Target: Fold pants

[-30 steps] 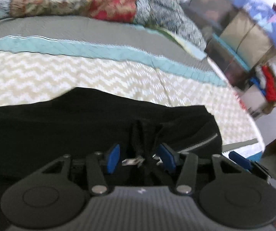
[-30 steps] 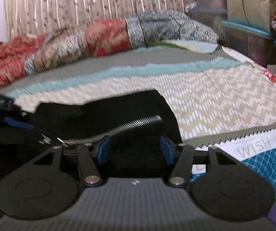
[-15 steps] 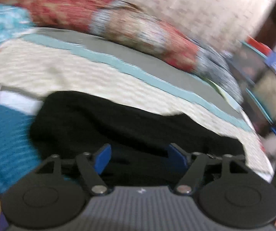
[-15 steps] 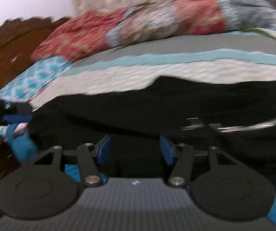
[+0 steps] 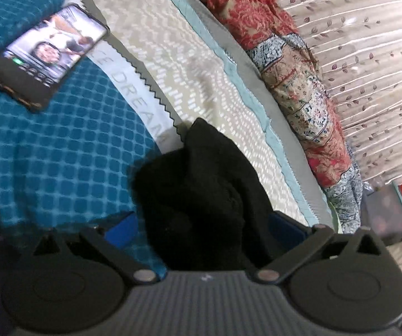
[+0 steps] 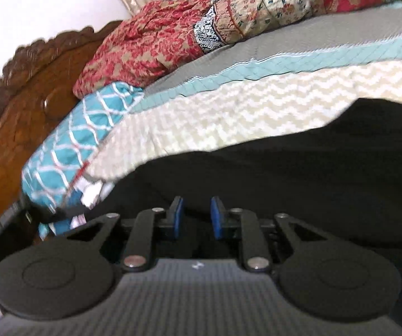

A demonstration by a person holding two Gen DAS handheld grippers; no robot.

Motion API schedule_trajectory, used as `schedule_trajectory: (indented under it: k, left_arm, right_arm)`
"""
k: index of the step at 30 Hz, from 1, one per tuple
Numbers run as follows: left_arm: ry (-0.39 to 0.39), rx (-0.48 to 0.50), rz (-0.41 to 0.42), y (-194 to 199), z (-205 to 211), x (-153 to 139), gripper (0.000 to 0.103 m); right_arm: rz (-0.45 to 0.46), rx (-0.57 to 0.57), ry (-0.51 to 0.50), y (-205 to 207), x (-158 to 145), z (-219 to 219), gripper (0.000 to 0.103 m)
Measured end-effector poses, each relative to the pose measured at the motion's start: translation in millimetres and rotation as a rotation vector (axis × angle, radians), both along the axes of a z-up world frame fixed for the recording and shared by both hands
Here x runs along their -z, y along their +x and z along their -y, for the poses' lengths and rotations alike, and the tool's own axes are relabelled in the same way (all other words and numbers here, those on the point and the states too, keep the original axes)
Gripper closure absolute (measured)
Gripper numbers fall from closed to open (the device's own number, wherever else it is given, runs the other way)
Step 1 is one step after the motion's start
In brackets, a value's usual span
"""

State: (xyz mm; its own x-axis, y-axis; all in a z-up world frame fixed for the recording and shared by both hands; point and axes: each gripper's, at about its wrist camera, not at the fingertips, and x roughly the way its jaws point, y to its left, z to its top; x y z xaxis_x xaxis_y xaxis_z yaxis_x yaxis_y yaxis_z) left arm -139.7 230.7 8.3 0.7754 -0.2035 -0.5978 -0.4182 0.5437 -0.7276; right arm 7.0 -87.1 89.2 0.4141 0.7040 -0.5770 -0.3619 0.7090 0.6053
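Black pants [image 5: 206, 184] and a phone [image 5: 46, 56] lie on the bed [image 5: 206, 64].

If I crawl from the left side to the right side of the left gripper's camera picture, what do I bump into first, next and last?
phone → black pants → patchwork quilt roll → leafy curtain

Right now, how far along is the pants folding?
Done: the black pants look bunched into a doubled heap on the bedspread, not a neat fold. In hand: the left gripper has just been opening, fabric between its pads but not pinched; the right gripper has just been closing over the cloth, grip unclear. Left: flatten and finish folding, probably.
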Motion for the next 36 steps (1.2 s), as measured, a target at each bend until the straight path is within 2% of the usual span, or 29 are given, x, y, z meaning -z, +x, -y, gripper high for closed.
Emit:
schedule_trajectory:
  k: [1, 3, 4, 5, 6, 7, 11, 14, 17, 19, 21, 23, 24, 27, 28, 29, 30, 31, 33, 36]
  left_arm:
    - [0.023, 0.009, 0.007, 6, 3, 3, 0.006]
    - [0.087, 0.018, -0.017, 15, 11, 7, 0.039]
    - [0.106, 0.035, -0.028, 18, 14, 9, 0.057]
    - [0.097, 0.039, -0.024, 19, 14, 10, 0.062]
    - [0.090, 0.037, -0.013, 17, 15, 8, 0.064]
    - [0.098, 0.043, 0.001, 15, 18, 3, 0.065]
    - [0.207, 0.097, 0.064, 15, 46, -20, 0.066]
    - [0.363, 0.195, 0.146, 19, 83, -46, 0.066]
    - [0.482, 0.298, 0.226, 24, 120, -63, 0.066]
    - [0.554, 0.369, 0.252, 30, 147, -66, 0.065]
    - [0.602, 0.434, 0.252, 39, 173, -62, 0.061]
    - [0.648, 0.517, 0.230, 49, 200, -53, 0.044]
    - [0.660, 0.545, 0.217, 50, 209, -50, 0.040]
    - [0.615, 0.628, 0.212, 50, 221, -48, 0.028]
    - [0.614, 0.632, 0.222, 45, 221, -50, 0.020]
    - [0.618, 0.628, 0.234, 42, 218, -53, 0.016]
    - [0.617, 0.621, 0.250, 36, 213, -57, 0.014]
    - [0.606, 0.609, 0.264, 31, 206, -60, 0.013]
    - [0.564, 0.566, 0.274, 27, 191, -66, 0.012]
    - [0.483, 0.464, 0.235, 35, 162, -64, 0.013]
  right_arm:
    - [-0.029, 0.003, 0.018, 6, 7, -4, 0.079]
    - [-0.132, 0.002, 0.019, 17, 29, -13, 0.079]
    - [-0.214, -0.013, -0.013, 22, 47, -22, 0.079]
    - [-0.260, -0.011, -0.033, 21, 64, -25, 0.086]
    - [-0.243, 0.016, -0.024, 18, 69, -23, 0.103]
    - [-0.248, 0.017, -0.009, 16, 69, -20, 0.102]
    - [-0.291, 0.014, 0.020, 19, 65, -10, 0.102]
    - [-0.315, 0.044, 0.084, 17, 59, 6, 0.097]
    - [-0.268, 0.109, 0.121, 16, 45, 38, 0.093]
    - [-0.238, 0.157, 0.142, 17, 36, 63, 0.090]
    - [-0.229, 0.217, 0.165, 18, 33, 89, 0.082]
    - [-0.240, 0.279, 0.196, 18, 35, 115, 0.071]
    - [-0.248, 0.310, 0.212, 17, 37, 127, 0.064]
    - [-0.298, 0.384, 0.294, 15, 46, 152, 0.055]
    - [-0.314, 0.399, 0.334, 14, 48, 159, 0.052]
    - [-0.326, 0.407, 0.379, 13, 50, 165, 0.041]
    - [-0.336, 0.405, 0.425, 10, 52, 169, 0.025]
    - [-0.342, 0.397, 0.461, 9, 52, 170, 0.020]
    - [-0.340, 0.372, 0.471, 11, 50, 169, 0.016]
    - [-0.337, 0.337, 0.428, 16, 47, 157, 0.014]
